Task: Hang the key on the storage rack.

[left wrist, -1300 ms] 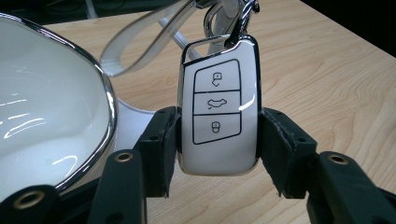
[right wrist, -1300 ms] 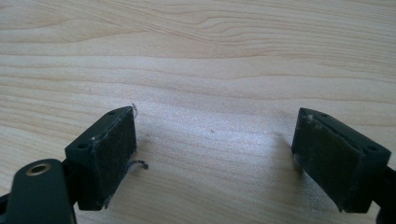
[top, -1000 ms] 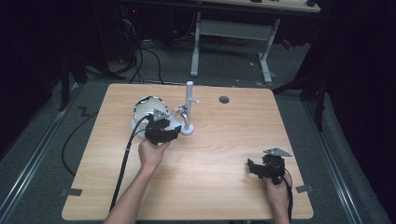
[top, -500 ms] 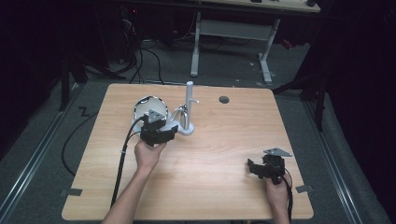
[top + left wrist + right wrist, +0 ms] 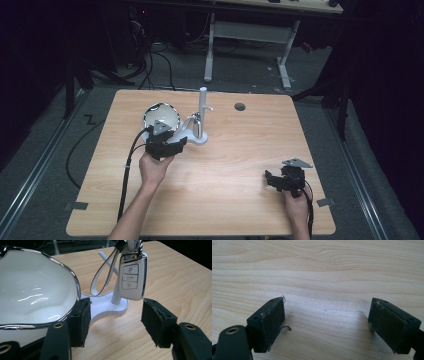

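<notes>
A white car key fob [image 5: 131, 277] with three buttons hangs from a white stand [image 5: 107, 305] by a ring, beside a white strap loop [image 5: 105, 272]. The stand [image 5: 200, 120] rises left of the table's middle. My left gripper [image 5: 115, 322] is open just short of the fob, which hangs above and between the jaws. In the high view the left gripper [image 5: 167, 145] sits at the stand's near left side. A white bowl with a chrome rim [image 5: 32, 290] lies against the left jaw. My right gripper [image 5: 327, 322] is open over bare wood, near the table's front right [image 5: 282, 181].
The bowl [image 5: 161, 116] stands left of the stand on the wooden table [image 5: 240, 150]. A round cable hole [image 5: 240, 106] lies at the back. A black cable [image 5: 127, 175] trails from the left gripper to the front edge. Dark floor and desk legs surround the table.
My left gripper has moved slightly back and left along the stand's base, closer to the bowl. The right gripper has stayed where it was.
</notes>
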`<state>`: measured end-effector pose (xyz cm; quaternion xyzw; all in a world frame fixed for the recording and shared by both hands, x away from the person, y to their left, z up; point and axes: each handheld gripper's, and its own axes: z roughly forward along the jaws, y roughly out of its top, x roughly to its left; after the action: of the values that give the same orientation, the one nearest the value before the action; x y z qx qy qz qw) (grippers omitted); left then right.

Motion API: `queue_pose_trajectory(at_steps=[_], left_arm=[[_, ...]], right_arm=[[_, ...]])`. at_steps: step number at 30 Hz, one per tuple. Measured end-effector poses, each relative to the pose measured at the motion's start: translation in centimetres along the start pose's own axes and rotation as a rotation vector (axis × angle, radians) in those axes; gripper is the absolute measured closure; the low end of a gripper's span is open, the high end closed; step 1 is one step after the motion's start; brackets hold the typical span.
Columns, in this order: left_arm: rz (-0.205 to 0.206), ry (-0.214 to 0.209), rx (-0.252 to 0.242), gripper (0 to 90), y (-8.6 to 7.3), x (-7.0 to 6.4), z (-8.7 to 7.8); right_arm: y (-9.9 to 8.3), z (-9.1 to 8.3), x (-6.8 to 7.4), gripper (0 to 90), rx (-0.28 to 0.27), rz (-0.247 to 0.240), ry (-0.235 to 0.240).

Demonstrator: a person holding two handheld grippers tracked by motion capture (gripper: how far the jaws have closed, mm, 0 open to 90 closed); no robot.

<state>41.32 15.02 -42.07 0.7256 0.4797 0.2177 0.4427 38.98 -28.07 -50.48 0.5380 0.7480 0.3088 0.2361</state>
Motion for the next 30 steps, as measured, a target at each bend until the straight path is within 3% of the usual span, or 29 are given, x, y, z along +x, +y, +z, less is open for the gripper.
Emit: queue_pose_trajectory(at_steps=[25,30], left_arm=[[-0.007,0.006,-0.008,39.8,-0.8,0.4,-1.8],[-0.028,0.008,-0.016,39.9,-1.3,0.9,-2.3]], right_arm=[[0.0,0.0,0.0,14.0,-0.001,-0.003,0.0],[0.0,0.0,0.0,14.0,0.0,0.0,0.0]])
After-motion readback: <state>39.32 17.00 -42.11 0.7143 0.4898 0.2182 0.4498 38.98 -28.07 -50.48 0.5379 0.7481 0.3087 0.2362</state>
